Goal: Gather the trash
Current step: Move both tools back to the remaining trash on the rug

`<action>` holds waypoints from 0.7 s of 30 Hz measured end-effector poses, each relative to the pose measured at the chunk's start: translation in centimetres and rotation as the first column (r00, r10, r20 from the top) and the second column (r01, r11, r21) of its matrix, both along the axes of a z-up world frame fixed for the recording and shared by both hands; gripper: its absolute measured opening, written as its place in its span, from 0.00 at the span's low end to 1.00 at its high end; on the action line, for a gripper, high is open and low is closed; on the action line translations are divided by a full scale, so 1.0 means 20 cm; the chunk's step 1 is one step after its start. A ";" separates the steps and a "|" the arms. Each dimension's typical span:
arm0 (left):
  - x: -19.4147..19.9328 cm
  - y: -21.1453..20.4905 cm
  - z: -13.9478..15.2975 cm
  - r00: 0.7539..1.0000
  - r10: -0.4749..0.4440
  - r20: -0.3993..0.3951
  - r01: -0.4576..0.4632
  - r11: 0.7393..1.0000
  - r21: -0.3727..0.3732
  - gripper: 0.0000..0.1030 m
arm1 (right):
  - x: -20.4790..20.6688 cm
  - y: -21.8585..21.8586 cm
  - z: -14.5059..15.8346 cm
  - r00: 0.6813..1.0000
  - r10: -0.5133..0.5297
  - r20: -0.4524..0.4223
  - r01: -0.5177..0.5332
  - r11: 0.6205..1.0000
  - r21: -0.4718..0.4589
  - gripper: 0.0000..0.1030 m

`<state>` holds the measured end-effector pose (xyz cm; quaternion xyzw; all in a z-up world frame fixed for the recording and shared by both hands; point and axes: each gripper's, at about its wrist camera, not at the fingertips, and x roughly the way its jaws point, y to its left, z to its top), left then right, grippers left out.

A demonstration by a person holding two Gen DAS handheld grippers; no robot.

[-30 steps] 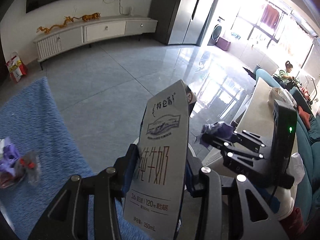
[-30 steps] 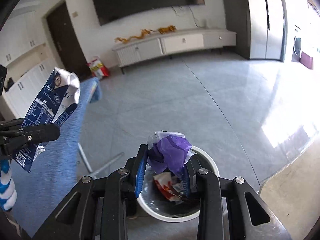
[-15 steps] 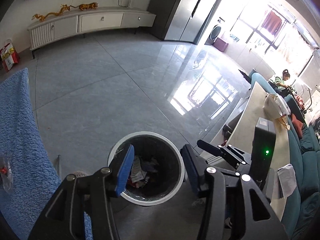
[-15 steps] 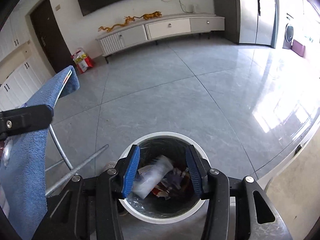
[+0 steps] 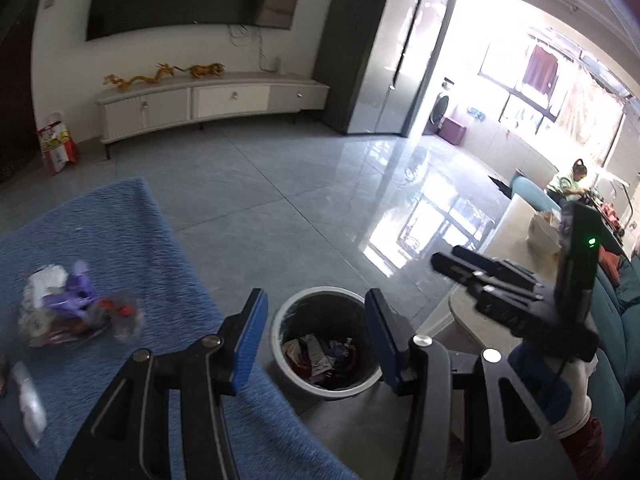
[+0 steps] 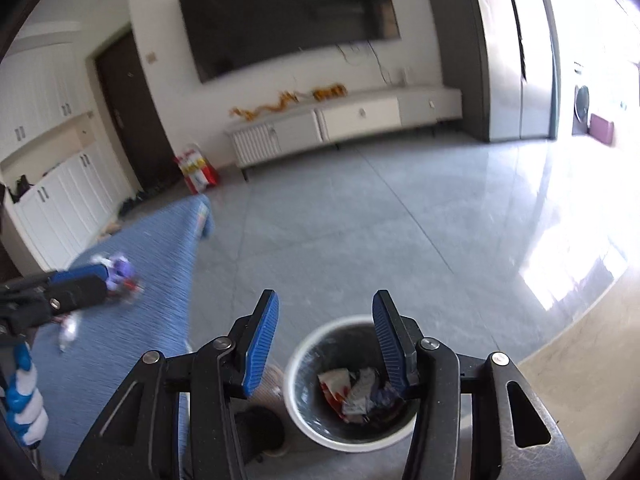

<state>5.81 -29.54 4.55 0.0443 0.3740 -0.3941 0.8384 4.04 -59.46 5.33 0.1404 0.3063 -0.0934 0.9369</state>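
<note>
A white-rimmed trash bin (image 5: 280, 332) (image 6: 294, 364) stands on the floor below both grippers, with crumpled wrappers and a carton (image 5: 320, 356) (image 6: 356, 392) inside. My left gripper (image 5: 316, 308) hangs open above the bin with nothing between its blue pads. My right gripper (image 6: 326, 308) is above the bin too; its jaws are opening and hold nothing. In the left wrist view the right gripper (image 5: 460, 262) is to the right. A pile of purple, red and clear wrappers (image 5: 76, 312) (image 6: 120, 276) lies on the blue cloth (image 5: 120, 240) (image 6: 168, 256) to the left.
A clear plastic scrap (image 5: 28, 404) lies near the cloth's near edge. A beige tabletop (image 5: 516, 224) and a teal sofa (image 5: 616, 360) are on the right, where a person (image 5: 570, 180) sits far off. A white TV cabinet (image 5: 208, 100) and a red bag (image 5: 56, 144) stand against the far wall.
The milk carton has left my left gripper and the purple wrapper my right; both now lie in the bin. Both grippers opened, rose, and swung back toward the blue cloth.
</note>
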 end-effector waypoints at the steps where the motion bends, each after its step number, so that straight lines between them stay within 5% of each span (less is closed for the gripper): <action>1: -0.01 0.06 0.02 1.000 0.016 0.010 -0.016 1.000 -0.006 0.47 | -0.01 0.04 0.05 1.000 0.011 0.022 -0.010 1.000 -0.007 0.51; 10: -0.10 0.73 0.17 0.970 0.202 0.134 -0.200 0.979 -0.030 0.51 | -0.06 0.37 0.36 0.986 0.107 0.130 -0.098 0.993 -0.072 0.53; 21: -0.15 1.57 0.14 0.871 0.456 0.183 -0.453 0.890 -0.061 0.53 | 0.02 0.78 0.51 0.973 0.192 0.128 -0.179 0.978 -0.104 0.55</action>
